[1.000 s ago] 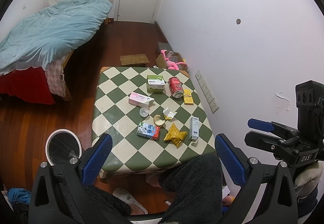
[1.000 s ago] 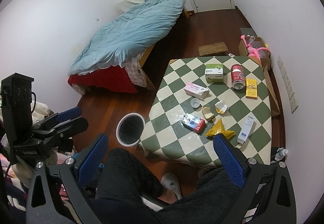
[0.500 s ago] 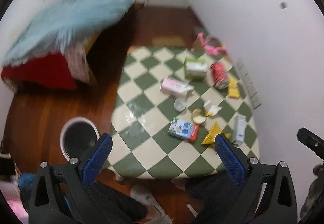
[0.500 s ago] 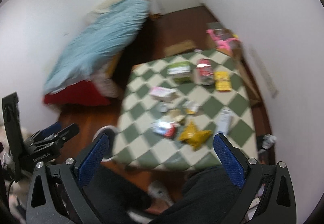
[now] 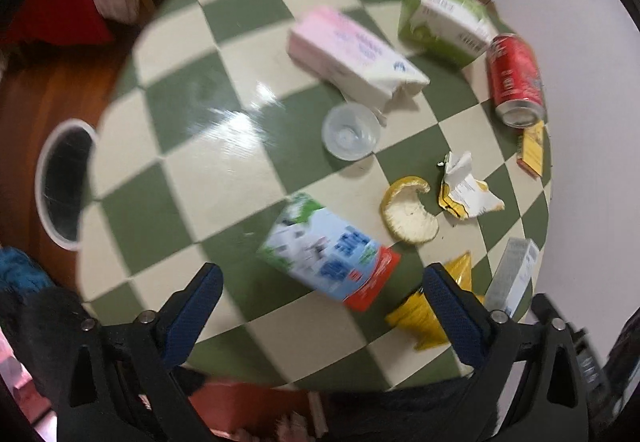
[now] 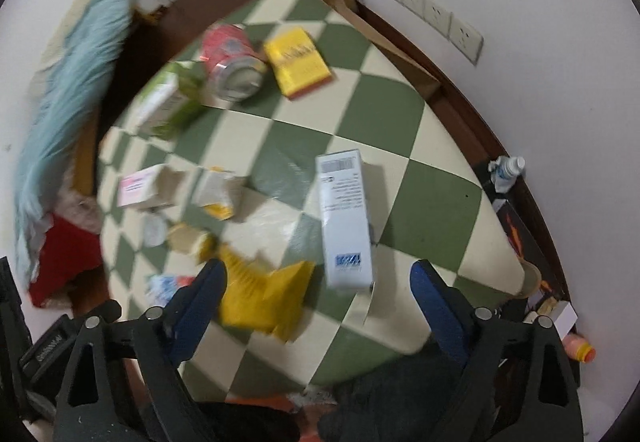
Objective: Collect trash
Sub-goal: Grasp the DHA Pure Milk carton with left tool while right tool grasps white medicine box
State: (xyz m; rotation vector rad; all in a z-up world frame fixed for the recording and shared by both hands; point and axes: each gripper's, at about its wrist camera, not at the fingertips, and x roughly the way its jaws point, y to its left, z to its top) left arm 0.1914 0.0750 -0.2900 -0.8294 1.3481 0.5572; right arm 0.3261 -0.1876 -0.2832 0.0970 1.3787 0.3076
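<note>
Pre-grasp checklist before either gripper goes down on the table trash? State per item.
1. Left gripper open, nothing held: ok.
2. Right gripper open, nothing held: ok.
3. Blue-and-white milk carton with red end lies ahead of the left gripper, unobstructed: ok.
4. White rectangular box lies ahead of the right gripper; crumpled yellow wrapper close beside it: ok.
5. Round white-rimmed bin on the floor left of the checkered table, open: ok.
6. Views sharp enough to aim: not ok, motion blur.

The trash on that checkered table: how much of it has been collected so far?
None, it seems. The milk carton, orange peel, red can and white box all lie on the table. Both the left gripper and right gripper hover open and empty; the bin waits on the floor.
</note>
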